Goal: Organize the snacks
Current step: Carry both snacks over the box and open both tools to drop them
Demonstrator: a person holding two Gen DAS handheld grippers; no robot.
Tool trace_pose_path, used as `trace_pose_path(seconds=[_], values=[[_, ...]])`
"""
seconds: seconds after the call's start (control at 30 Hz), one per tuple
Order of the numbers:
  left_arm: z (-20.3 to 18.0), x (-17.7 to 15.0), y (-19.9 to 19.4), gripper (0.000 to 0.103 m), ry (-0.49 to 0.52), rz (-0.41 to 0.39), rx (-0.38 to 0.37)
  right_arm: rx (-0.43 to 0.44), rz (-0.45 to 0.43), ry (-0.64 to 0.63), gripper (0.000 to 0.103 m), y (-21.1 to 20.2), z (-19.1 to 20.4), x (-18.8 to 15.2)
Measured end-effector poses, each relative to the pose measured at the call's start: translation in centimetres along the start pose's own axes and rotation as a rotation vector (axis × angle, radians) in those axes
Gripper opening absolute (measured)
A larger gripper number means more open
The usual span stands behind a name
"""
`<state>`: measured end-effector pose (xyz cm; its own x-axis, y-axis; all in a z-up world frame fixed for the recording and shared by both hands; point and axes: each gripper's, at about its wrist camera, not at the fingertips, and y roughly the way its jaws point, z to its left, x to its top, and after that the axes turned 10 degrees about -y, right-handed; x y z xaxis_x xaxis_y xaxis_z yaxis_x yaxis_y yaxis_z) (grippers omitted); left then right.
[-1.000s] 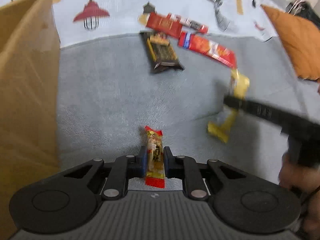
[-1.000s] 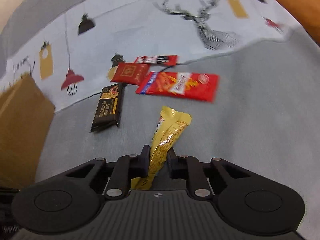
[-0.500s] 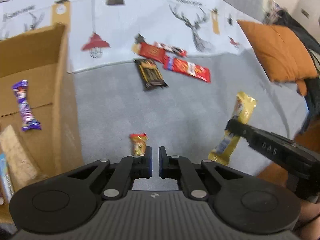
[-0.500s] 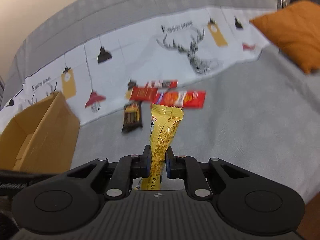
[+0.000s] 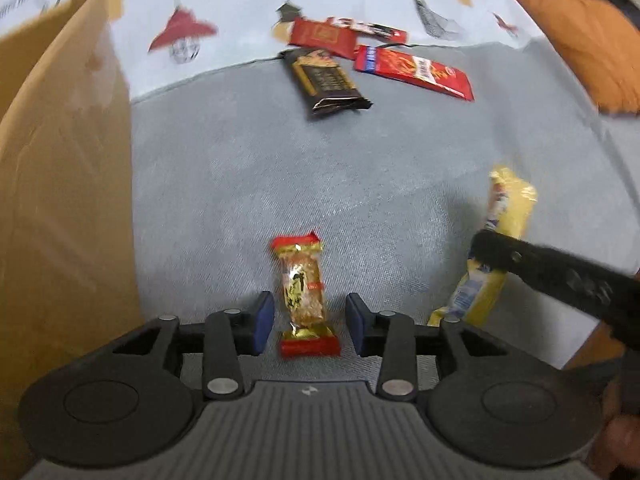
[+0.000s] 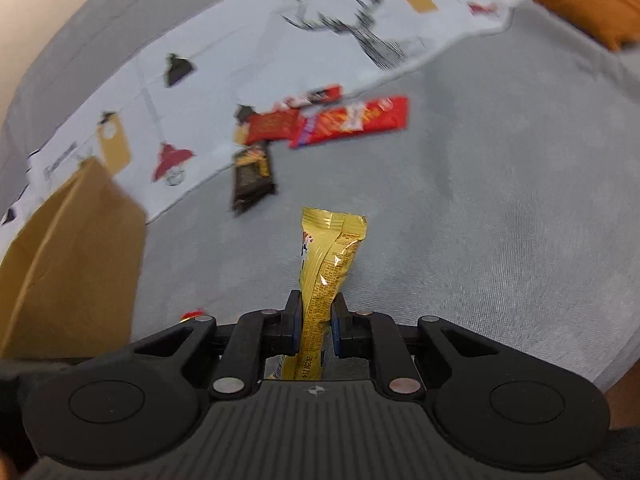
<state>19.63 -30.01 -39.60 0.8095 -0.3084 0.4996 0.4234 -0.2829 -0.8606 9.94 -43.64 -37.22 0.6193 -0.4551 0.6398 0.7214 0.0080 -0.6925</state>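
My left gripper (image 5: 310, 322) is open, its blue pads on either side of a small gold and red candy (image 5: 304, 294) that lies on the grey bed cover. My right gripper (image 6: 314, 326) is shut on a yellow snack packet (image 6: 326, 276) and holds it upright above the cover; the packet also shows in the left wrist view (image 5: 494, 248). A cardboard box (image 5: 60, 184) stands at the left, also in the right wrist view (image 6: 76, 264).
A black bar (image 5: 326, 80), a long red packet (image 5: 414, 72) and two smaller red packets (image 5: 322, 36) lie further back near a printed pale sheet (image 5: 240, 4). An orange cushion (image 5: 584, 40) lies at the far right.
My left gripper has dropped back low over the cover and opened wide around the small candy. My right gripper has come lower with the yellow packet still held.
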Motion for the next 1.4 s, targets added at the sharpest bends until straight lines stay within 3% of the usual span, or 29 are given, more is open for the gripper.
trace_pose_path(seconds=[0.07,0.13,0.23,0.33,0.43,0.6,0.73,1.07,1.17,1.4], values=[[-0.4,-0.1,0.0,0.021,0.012,-0.016,0.002,-0.021,0.032,0.051,0.022,1.2,-0.4,-0.1],[-0.2,-0.1,0.0,0.020,-0.023,-0.017,-0.001,-0.028,0.022,0.078,0.022,1.7,-0.3,-0.1],[-0.5,0.0,-0.2,0.019,-0.042,-0.014,0.011,-0.062,0.024,0.013,0.019,2.1,1.0,0.2],[-0.3,0.1,-2.1,0.019,-0.098,-0.021,-0.024,-0.021,0.034,0.054,0.016,2.3,1.0,0.4],[0.2,0.6,-5.4,0.019,-0.123,-0.089,-0.073,0.030,0.011,0.127,0.015,1.6,0.7,0.7],[1.9,1.8,-10.9,0.019,-0.142,-0.202,-0.122,0.130,-0.104,0.092,0.015,-1.5,2.8,1.6],[3.4,2.2,-15.8,0.019,-0.101,-0.340,-0.089,0.209,-0.176,0.067,0.015,-4.4,5.3,2.7],[14.6,1.6,-25.6,0.019,-0.245,-0.567,-0.046,0.402,-0.373,-0.097,0.015,-11.7,15.7,5.7],[18.3,1.5,-25.9,0.019,-0.276,-0.582,-0.019,0.433,-0.397,-0.159,0.015,-12.7,19.0,6.1],[26.2,0.1,-21.3,0.019,-0.430,-0.447,-0.008,0.420,-0.306,-0.263,0.015,-9.8,24.4,6.0]])
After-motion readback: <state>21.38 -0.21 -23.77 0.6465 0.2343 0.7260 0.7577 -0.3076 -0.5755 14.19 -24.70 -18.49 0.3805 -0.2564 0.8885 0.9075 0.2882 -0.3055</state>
